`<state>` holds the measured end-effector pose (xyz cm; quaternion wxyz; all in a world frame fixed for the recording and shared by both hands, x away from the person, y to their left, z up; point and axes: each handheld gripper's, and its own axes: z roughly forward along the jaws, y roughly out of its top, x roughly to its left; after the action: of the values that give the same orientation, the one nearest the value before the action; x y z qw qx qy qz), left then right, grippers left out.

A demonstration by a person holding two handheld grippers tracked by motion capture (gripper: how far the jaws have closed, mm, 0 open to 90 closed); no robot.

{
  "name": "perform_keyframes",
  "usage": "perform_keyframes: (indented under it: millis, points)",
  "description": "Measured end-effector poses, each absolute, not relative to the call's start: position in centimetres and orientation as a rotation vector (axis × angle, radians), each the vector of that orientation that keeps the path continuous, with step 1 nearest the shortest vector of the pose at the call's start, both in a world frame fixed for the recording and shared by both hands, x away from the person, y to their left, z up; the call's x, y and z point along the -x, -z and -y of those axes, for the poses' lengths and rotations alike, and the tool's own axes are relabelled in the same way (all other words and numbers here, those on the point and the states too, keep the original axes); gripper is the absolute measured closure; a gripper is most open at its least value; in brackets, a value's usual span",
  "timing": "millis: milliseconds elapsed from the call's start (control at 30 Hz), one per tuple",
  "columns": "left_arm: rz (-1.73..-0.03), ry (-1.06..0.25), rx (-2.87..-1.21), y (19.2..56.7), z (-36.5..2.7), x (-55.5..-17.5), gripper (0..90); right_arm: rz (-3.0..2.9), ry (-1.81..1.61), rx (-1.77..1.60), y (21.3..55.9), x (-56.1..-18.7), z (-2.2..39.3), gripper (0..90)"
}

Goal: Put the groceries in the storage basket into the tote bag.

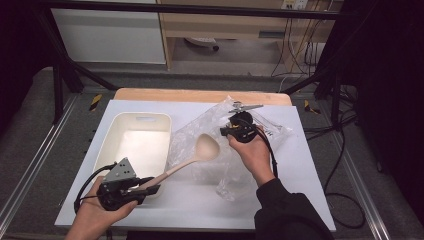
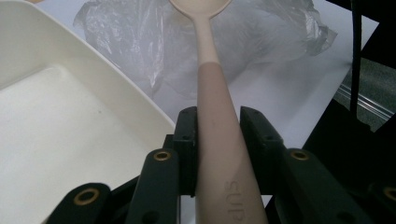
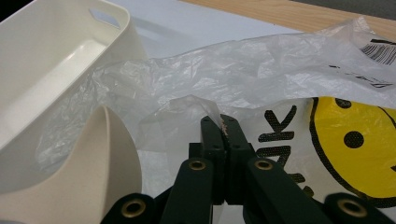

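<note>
The left gripper (image 1: 142, 189) clamps the handle of a beige ladle (image 1: 192, 159) near the table's front edge, beside a white tub (image 1: 117, 131); the ladle's bowl rests on a crumpled clear plastic bag (image 1: 220, 135); the right gripper (image 1: 226, 131), jaws together, pinches the bag's film. In the left gripper view the matte handle (image 2: 219, 140), darker below and paler toward the bowl, runs between both jaws, embossed letters near its end. In the right gripper view the closed jaws nip a fold of film (image 3: 205, 109); the bag (image 3: 280, 70) bears a yellow smiley and a barcode; the ladle's bowl (image 3: 88, 172) lies just left.

Overhead and close gripper views, shared ladle (image 1: 206, 148).
</note>
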<state>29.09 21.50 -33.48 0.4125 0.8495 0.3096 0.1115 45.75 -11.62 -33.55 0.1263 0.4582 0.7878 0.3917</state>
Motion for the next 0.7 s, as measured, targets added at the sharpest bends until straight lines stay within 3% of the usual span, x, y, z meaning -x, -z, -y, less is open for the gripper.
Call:
perform_keyframes:
  millis: [700]
  points:
    - [-0.765,-0.280,-2.182,35.9,-17.0,-30.4,69.0,-2.290,-1.147,-1.332,33.3,-45.5,11.9,90.0]
